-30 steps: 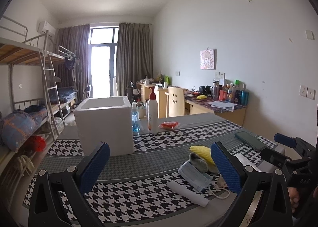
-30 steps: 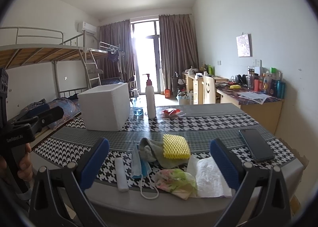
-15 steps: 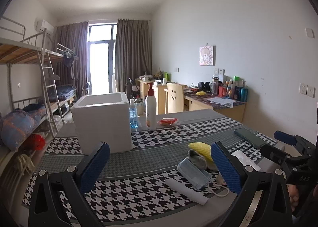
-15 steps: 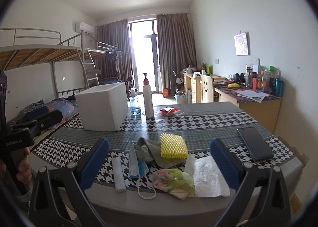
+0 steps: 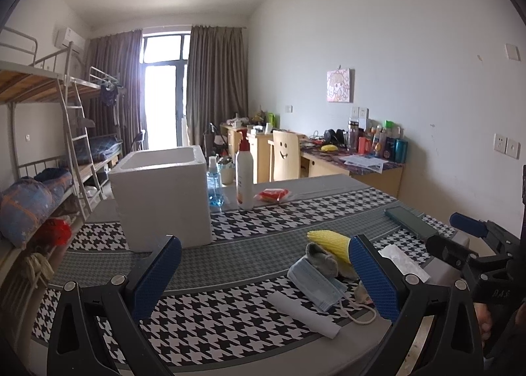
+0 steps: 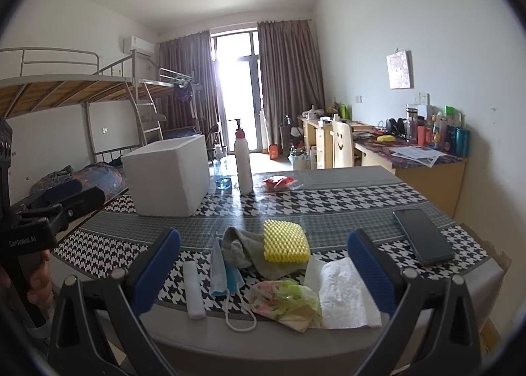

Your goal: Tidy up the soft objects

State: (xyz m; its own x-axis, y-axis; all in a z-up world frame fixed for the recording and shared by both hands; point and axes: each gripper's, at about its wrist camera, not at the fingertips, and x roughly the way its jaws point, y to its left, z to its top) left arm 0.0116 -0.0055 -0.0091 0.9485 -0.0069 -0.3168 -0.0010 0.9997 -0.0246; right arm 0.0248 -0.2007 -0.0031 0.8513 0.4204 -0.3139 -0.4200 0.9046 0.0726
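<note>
Hovering wide apart and empty, both the left tongs (image 5: 264, 274) and the right tongs (image 6: 263, 264) face the soft pile just ahead: yellow sponge (image 6: 285, 241), grey cloth (image 6: 241, 249), face mask (image 6: 223, 272). The white foam box (image 6: 167, 175) stands farther beyond. Overlapping pieces may be dragged along together, I think.
</note>
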